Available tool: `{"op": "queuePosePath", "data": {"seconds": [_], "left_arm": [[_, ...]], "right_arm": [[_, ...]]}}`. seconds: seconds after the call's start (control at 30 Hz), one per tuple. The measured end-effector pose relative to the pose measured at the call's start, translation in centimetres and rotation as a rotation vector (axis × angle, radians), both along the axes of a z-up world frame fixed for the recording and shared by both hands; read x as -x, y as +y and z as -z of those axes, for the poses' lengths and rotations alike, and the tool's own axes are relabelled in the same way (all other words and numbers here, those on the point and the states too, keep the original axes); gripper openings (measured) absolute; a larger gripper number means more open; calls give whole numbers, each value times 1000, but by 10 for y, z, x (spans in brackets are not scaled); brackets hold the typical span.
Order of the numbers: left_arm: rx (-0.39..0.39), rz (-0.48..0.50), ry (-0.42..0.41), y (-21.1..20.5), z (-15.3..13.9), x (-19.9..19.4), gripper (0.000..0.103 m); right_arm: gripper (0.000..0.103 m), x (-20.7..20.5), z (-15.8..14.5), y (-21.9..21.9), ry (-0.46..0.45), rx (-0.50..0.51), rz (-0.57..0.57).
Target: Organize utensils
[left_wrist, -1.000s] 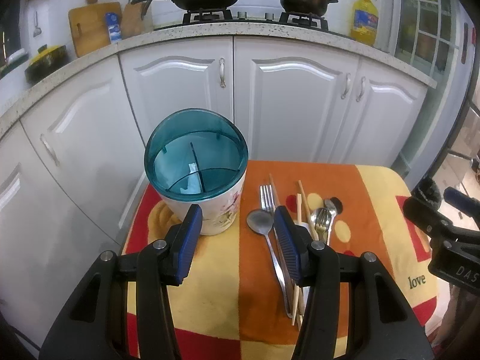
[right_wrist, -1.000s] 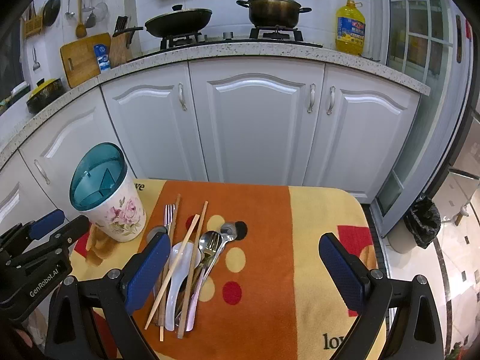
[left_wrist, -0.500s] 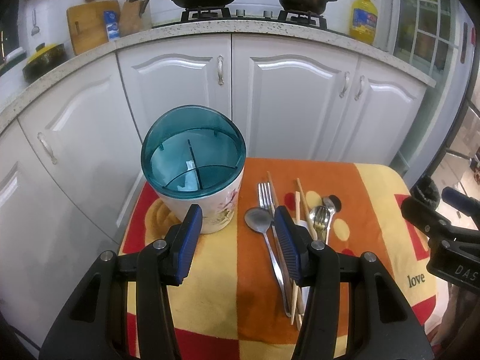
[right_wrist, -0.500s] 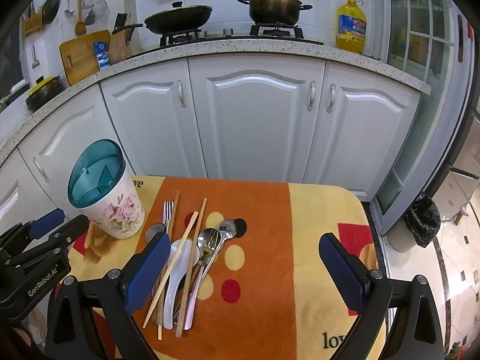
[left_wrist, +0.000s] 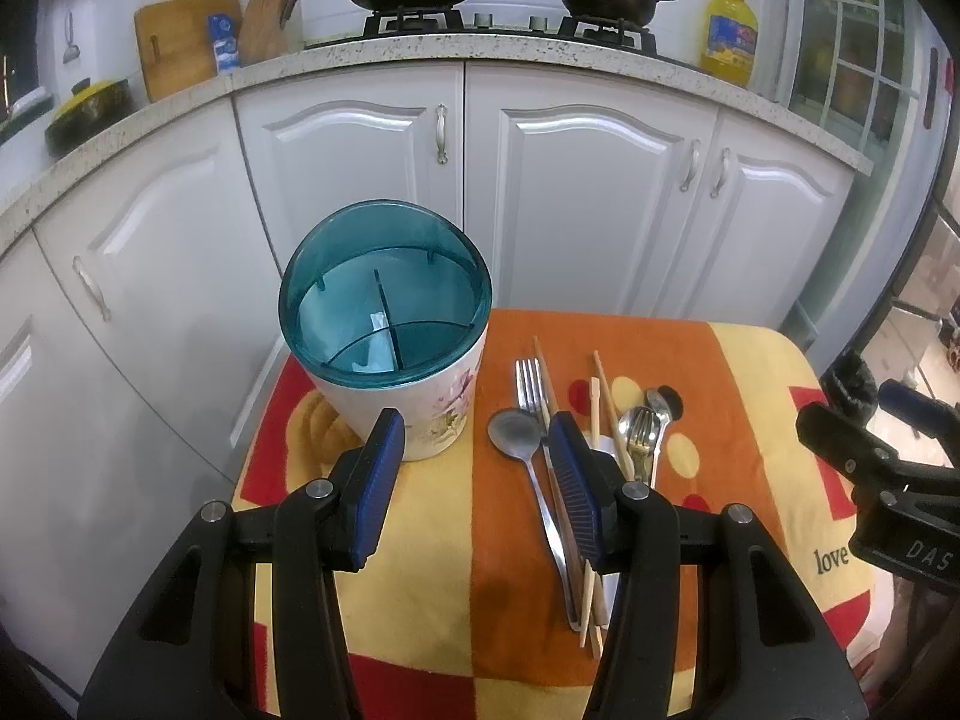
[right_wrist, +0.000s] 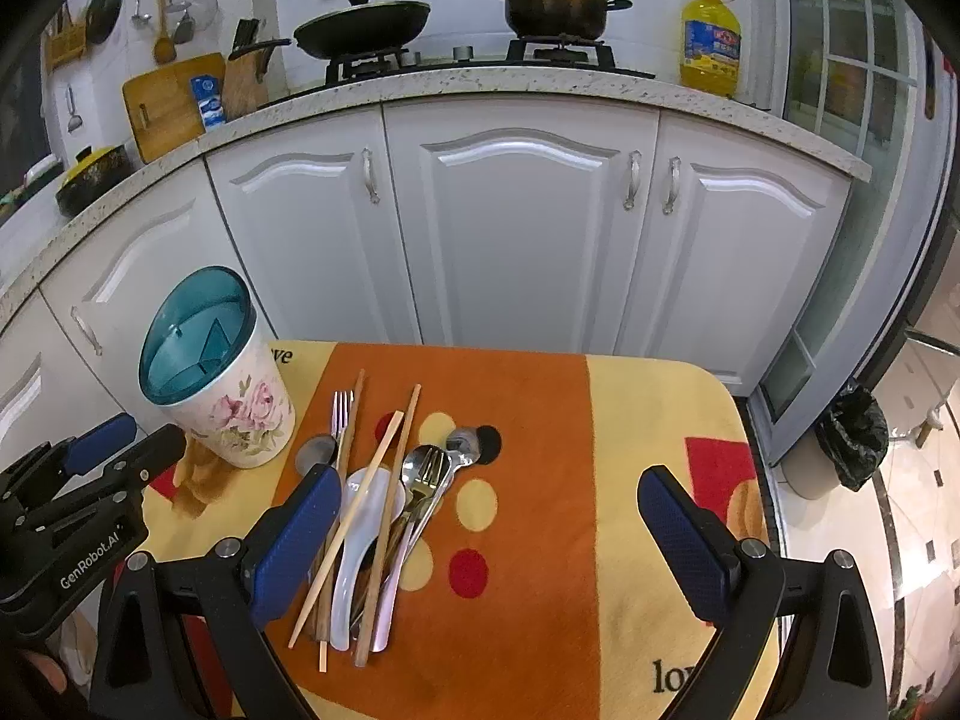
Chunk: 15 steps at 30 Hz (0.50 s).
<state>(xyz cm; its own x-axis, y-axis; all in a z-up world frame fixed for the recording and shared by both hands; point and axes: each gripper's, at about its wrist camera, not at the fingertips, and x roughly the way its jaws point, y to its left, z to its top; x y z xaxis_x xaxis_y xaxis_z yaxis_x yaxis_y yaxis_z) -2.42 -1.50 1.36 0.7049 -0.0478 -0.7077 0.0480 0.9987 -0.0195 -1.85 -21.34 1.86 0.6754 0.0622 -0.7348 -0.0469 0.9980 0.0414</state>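
A floral white utensil holder (left_wrist: 414, 402) (right_wrist: 234, 414) with a teal divided insert stands upright at the table's far left. Right of it lies a pile of utensils: a fork (left_wrist: 529, 381) (right_wrist: 342, 411), a steel spoon (left_wrist: 515, 435), wooden chopsticks (right_wrist: 384, 480), a white ceramic spoon (right_wrist: 360, 516) and more steel spoons (right_wrist: 459, 450). My left gripper (left_wrist: 474, 486) hovers open over the cloth just in front of the holder, its right finger over the pile's left side. My right gripper (right_wrist: 492, 540) is wide open above the pile's right half, holding nothing.
An orange, yellow and red cloth (right_wrist: 540, 420) covers the small table. White cabinets (right_wrist: 516, 228) stand close behind it, under a counter with a stove, pots and an oil bottle (right_wrist: 711, 42). A black bin bag (right_wrist: 852, 438) sits on the floor at right.
Both grippers have drifted slightly; the holder and pile sit a little lower and leftward in the views. Nothing was grasped or moved.
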Motion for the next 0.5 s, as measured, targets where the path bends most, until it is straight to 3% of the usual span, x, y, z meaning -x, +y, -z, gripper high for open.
{"op": "queuePosePath", "data": {"seconds": [0.5], "left_arm": [[8,-6,3,2,1,0,49]], "right_arm": [[99,-1,3,4,10,7,-20]]}}
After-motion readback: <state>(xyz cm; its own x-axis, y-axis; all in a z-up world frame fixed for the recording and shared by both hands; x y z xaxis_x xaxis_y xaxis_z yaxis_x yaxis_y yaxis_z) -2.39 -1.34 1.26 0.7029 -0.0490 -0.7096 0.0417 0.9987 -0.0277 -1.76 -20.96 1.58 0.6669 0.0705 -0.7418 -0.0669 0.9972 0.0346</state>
